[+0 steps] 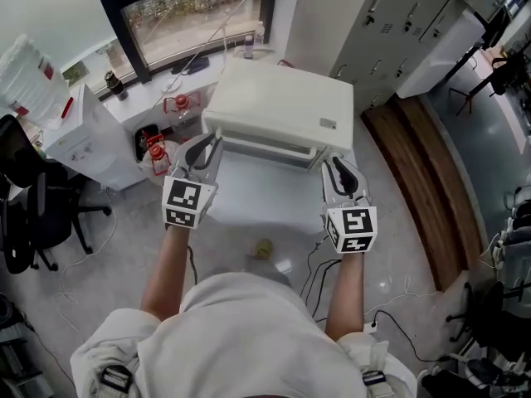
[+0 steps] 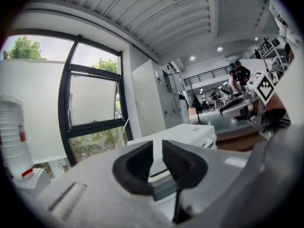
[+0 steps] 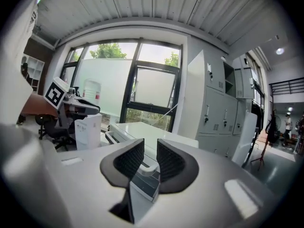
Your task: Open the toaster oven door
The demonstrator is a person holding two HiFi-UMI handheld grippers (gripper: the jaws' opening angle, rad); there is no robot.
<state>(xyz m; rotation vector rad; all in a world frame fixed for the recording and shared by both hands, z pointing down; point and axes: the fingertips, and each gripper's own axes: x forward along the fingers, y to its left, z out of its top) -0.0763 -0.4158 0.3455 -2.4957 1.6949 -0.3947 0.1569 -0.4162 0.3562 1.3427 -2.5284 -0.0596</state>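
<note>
A white toaster oven (image 1: 278,106) stands on a small white table (image 1: 257,197), its door shut and a pale handle (image 1: 270,143) running across the front. My left gripper (image 1: 206,152) hovers at the oven's front left corner and my right gripper (image 1: 333,171) at its front right corner; both sit just short of the handle. In the left gripper view the left gripper (image 2: 158,148) shows a narrow gap with nothing in it, the oven (image 2: 183,134) beyond. The right gripper (image 3: 150,148) is likewise slightly apart and empty, with the handle's end (image 3: 148,168) seen past the gap.
A white water dispenser (image 1: 83,135) and red-topped jugs (image 1: 158,152) stand left of the table, with a black office chair (image 1: 33,214) further left. Grey lockers (image 1: 390,23) rise at the back right. Cables (image 1: 319,268) trail on the floor beside the table.
</note>
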